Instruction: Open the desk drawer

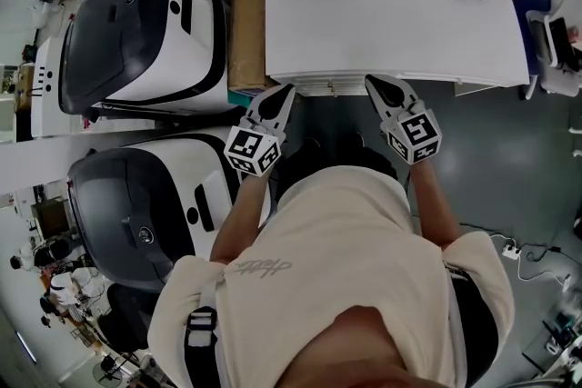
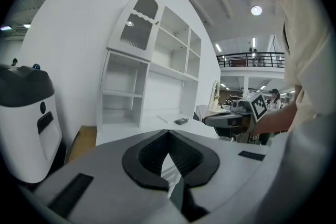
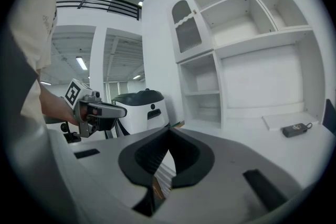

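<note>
My left gripper [image 1: 287, 88] and right gripper [image 1: 370, 80], both clenched empty, face the white desk [image 1: 391, 23]; a cardboard box [image 1: 245, 23] stands beside it.

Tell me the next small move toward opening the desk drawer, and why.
Probably spread the jaws of the right gripper. Both it and the left gripper are shut and empty, with their tips close to the front edge of the white desk, where the drawer front seems to sit. Closed jaws could not take hold of that front.
</note>
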The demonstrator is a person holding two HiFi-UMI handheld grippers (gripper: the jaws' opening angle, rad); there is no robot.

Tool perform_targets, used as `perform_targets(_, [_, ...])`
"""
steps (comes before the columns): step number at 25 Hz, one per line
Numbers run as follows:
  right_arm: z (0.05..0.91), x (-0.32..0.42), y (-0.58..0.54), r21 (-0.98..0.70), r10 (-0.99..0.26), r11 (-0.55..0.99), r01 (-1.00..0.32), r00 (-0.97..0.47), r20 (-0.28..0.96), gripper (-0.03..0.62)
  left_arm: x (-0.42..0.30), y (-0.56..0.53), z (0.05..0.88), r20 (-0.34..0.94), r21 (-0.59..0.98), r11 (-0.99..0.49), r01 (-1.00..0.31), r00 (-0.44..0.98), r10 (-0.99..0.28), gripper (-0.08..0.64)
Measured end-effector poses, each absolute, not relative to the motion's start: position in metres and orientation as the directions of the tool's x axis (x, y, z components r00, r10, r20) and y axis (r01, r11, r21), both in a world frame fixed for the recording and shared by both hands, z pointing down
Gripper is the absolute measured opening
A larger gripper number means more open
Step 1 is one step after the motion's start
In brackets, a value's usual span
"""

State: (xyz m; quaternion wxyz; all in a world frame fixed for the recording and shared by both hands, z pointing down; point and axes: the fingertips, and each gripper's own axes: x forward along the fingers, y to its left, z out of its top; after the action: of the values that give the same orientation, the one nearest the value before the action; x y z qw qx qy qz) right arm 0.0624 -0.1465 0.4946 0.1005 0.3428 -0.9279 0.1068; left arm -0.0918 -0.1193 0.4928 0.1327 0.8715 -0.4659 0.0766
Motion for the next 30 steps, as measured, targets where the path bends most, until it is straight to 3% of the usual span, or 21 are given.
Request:
perform_targets(19, [0.482, 0.027, -0.138, -0.095, -0.663, 0.693, -0.715, -0.683, 0.307, -0.002, -0.142, -0.122, 0.475, 0.229, 0.165, -0.575, -0.802, 0.598, -0.768, 0.000])
perform_targets(20, [0.486, 0.025, -0.139, -0.093, -0.661, 0.691, -0.717, -0.679, 0.320, 0.015, -0.145, -0.123, 0.478, 0.231, 0.172, -0.572, -0.802, 0.598, -0.768, 0.000])
perform_targets(21, [0.489, 0.023, -0.139, -0.095, -0.658, 0.690, -0.718, -0.676, 0.331, 0.125, -0.147, -0.123, 0.481, 0.234, 0.180, -0.570, -0.802, 0.598, -0.767, 0.000])
perform_targets(30, [0.501, 0.015, -0.135, -0.097, -0.670, 0.665, -0.741, -0.648, 0.362, 0.126, -0.163, -0.120, 0.493, 0.237, 0.212, -0.563, -0.799, 0.600, -0.764, 0.000])
